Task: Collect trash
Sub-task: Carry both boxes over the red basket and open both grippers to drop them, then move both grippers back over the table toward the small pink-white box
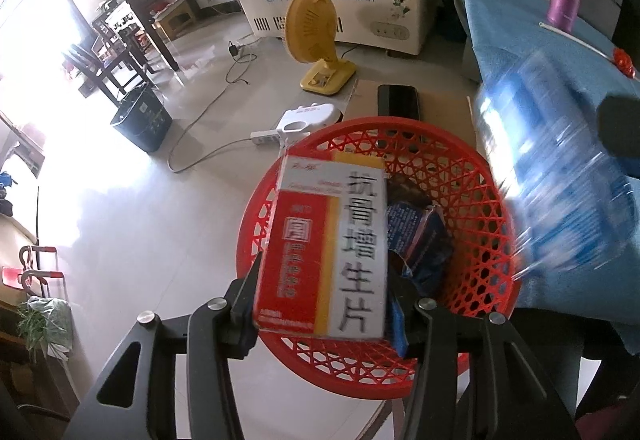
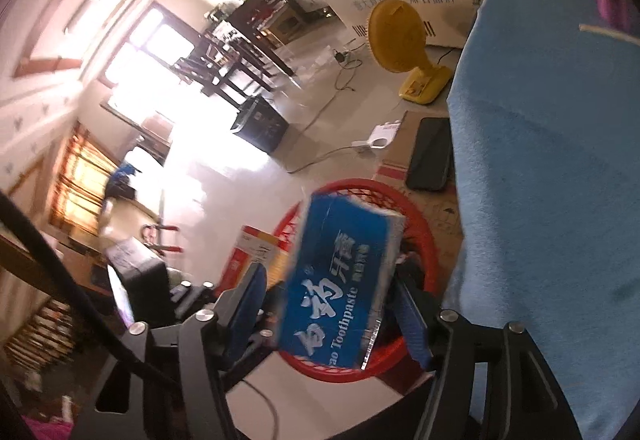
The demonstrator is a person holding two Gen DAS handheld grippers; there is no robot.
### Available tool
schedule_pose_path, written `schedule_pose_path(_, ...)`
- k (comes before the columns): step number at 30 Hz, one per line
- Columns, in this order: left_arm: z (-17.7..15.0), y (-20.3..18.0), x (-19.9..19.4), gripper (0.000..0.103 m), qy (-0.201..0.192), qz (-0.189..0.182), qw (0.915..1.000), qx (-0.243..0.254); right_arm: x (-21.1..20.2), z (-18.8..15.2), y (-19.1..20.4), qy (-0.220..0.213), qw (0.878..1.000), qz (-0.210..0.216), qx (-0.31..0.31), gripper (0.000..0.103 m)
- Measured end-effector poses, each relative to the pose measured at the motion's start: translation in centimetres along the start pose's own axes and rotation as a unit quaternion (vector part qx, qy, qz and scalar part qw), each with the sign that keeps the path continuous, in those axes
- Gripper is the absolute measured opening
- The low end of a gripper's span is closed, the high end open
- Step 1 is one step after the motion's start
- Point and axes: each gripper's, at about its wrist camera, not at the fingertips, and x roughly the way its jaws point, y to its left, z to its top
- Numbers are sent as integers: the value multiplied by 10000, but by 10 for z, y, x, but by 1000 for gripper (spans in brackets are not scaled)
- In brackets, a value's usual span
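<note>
Hovering over one red basket (image 1: 472,215), two claws: left claw (image 1: 324,304) clamps one medicine box (image 1: 328,240); right claw (image 2: 332,316), spread apart, flanks one toothpaste box (image 2: 340,280).

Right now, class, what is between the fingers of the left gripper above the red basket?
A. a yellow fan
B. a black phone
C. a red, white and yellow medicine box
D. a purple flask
C: in the left wrist view the left gripper is closed on the medicine box, held upright over the red basket.
</note>
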Motion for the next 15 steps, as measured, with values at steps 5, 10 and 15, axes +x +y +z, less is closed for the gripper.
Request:
schedule_pose_path(5,0,-1,0,52,-17,34,10000,21,-5,1,-4,-177,9996,109,164,69)
schedule_pose_path(10,0,-4,-3,56,-29,49,10000,40,-10,-1,-11,-235,9993,91,277,69)
schedule_pose_path(15,3,-11,-10,58,-88,31,9999,145,-16,-2,-22,-323,9987,51,380,69)
